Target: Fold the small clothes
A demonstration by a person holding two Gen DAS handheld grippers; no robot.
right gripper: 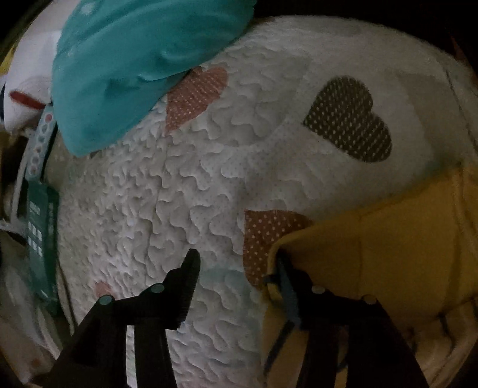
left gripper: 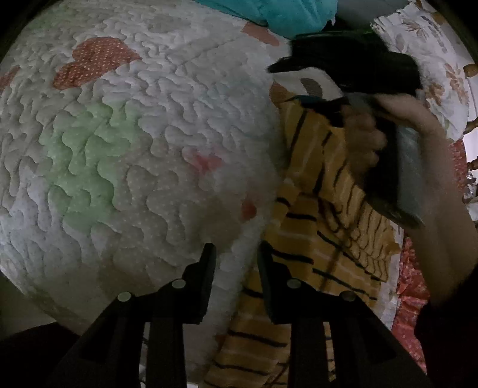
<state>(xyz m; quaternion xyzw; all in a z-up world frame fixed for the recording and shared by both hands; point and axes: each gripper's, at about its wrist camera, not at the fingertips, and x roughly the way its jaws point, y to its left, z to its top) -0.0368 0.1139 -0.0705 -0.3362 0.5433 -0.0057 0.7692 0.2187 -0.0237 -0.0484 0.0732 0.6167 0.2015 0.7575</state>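
A small yellow garment with dark stripes [left gripper: 325,238] lies on a white quilt with heart patches [left gripper: 134,143]. My left gripper [left gripper: 236,253] is open just above the quilt, its right finger at the garment's left edge. My right gripper's body [left gripper: 373,119] shows in the left wrist view, held by a hand over the garment's far part. In the right wrist view my right gripper [right gripper: 236,262] is open over the quilt [right gripper: 209,179], with its right finger against the edge of the yellow garment [right gripper: 388,253]. The cloth hides that fingertip.
A teal cloth [right gripper: 143,59] lies bunched at the far side of the quilt; it also shows in the left wrist view [left gripper: 283,15]. A green packet [right gripper: 41,232] and white items sit at the quilt's left edge. A floral sheet [left gripper: 433,59] lies to the right.
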